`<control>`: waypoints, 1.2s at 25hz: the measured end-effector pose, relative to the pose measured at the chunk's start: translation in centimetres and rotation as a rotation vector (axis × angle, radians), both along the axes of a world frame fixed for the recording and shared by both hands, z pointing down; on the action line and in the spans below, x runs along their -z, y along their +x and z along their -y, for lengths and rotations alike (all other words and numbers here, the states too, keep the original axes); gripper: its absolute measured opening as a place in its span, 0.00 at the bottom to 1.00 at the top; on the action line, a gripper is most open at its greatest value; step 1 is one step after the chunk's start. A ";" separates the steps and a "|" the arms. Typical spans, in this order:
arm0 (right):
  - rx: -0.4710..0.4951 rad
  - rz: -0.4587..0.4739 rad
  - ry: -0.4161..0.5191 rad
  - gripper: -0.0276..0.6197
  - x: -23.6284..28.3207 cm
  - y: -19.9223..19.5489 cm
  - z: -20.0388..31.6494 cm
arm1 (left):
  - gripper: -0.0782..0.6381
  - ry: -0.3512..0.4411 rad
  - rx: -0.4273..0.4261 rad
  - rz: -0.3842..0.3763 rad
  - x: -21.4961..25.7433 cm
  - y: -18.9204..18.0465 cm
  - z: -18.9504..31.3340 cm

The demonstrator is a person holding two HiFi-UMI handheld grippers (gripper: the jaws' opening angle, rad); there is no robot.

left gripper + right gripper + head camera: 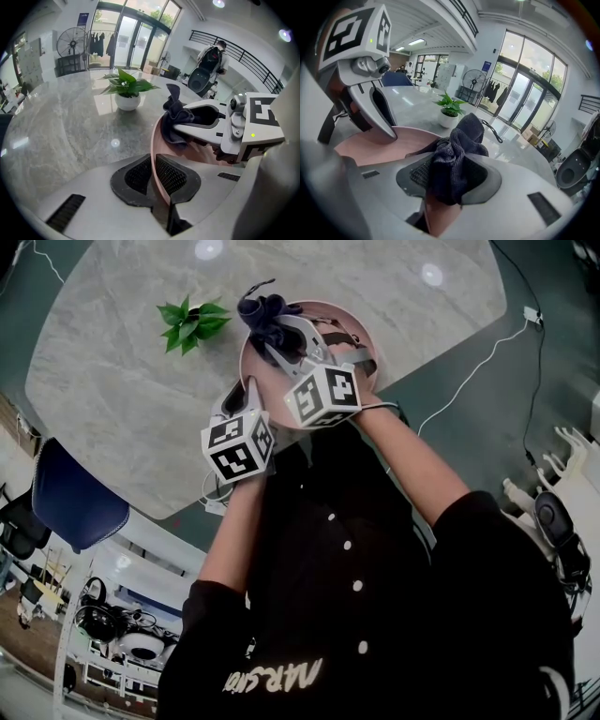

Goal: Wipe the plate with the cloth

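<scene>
I am holding the pink plate [155,133] by its rim with my left gripper [153,177]; the jaws are standing narrow, and both black ribbed pads are pressing on the thin edge that runs up between them. The plate is sitting over the table [131,409] close to the edge nearest me. My right gripper [451,177] is clamping a bunched dark cloth [458,146], which is filling the gap between its jaws and spilling out past their tips. I am reaching with that gripper across the plate's inner face from the right, and the cloth is lying against the plate's far side. A small green plant [193,322] in a white pot is standing on the table just beyond the plate, to its left.
</scene>
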State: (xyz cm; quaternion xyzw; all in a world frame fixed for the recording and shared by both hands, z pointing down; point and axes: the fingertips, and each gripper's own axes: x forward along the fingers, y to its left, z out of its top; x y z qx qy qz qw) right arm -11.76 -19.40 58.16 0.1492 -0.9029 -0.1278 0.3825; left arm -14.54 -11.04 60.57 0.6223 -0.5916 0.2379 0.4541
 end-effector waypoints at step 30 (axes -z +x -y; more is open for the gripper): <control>-0.119 -0.183 0.040 0.26 -0.5 6.6 1.9 | 0.17 0.001 0.066 0.009 0.2 0.0 -0.1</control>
